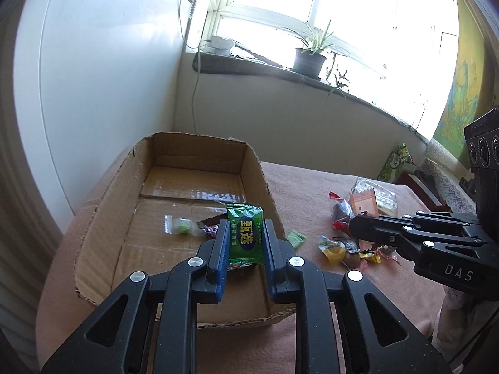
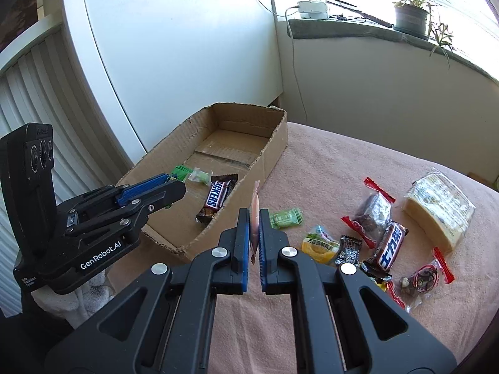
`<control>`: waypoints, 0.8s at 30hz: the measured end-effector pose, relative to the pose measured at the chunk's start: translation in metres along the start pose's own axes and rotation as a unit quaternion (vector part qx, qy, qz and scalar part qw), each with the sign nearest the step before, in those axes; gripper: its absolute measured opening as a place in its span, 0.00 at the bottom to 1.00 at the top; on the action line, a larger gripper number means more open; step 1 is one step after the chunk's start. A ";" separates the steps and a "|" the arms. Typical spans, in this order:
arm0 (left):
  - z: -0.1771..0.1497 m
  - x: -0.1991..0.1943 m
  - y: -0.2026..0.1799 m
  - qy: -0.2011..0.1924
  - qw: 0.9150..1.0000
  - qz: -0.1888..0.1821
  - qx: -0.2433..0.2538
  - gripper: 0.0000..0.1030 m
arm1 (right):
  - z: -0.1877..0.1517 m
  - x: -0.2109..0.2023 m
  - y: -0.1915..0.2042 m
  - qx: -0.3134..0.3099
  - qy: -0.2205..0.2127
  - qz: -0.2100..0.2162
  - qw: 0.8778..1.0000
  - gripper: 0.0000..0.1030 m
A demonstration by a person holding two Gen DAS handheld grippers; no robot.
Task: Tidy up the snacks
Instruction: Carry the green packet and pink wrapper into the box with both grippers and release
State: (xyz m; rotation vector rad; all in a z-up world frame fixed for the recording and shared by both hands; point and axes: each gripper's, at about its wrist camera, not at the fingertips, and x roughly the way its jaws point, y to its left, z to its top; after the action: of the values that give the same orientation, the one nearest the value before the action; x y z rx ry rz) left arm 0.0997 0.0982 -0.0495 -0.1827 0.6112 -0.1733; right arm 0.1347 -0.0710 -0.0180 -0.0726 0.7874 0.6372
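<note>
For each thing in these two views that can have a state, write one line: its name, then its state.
Left gripper: shut on green candy packet, above the box.
Right gripper: shut on orange sachet, held edge-up.
Cardboard box: open-topped, partly filled.
Snickers bar: lying in the box, wrapped.

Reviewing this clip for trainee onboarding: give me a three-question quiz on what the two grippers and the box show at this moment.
1. True or false: the left gripper is clamped on a green sachet above the cardboard box.
2. What does the right gripper pinch?
A. a thin orange packet
B. a jelly cup
C. nothing
3. Name the branded bar lying inside the box.

Key: 1 true; 2 A; 3 Snickers.
</note>
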 end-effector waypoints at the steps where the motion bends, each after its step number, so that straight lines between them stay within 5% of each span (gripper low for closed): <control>1: 0.001 0.000 0.004 0.000 1.000 0.004 -0.002 0.18 | 0.003 0.003 0.004 -0.003 0.000 0.004 1.000 0.05; 24: 0.008 0.006 0.050 0.007 0.998 0.063 -0.025 0.18 | 0.016 0.074 0.059 -0.046 0.045 0.065 0.996 0.05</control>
State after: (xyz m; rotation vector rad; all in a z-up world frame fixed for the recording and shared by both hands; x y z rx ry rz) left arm 0.1141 0.1462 -0.0576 -0.1902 0.6401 -0.0383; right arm 0.1511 0.0187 -0.0469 -0.1367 0.8543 0.7975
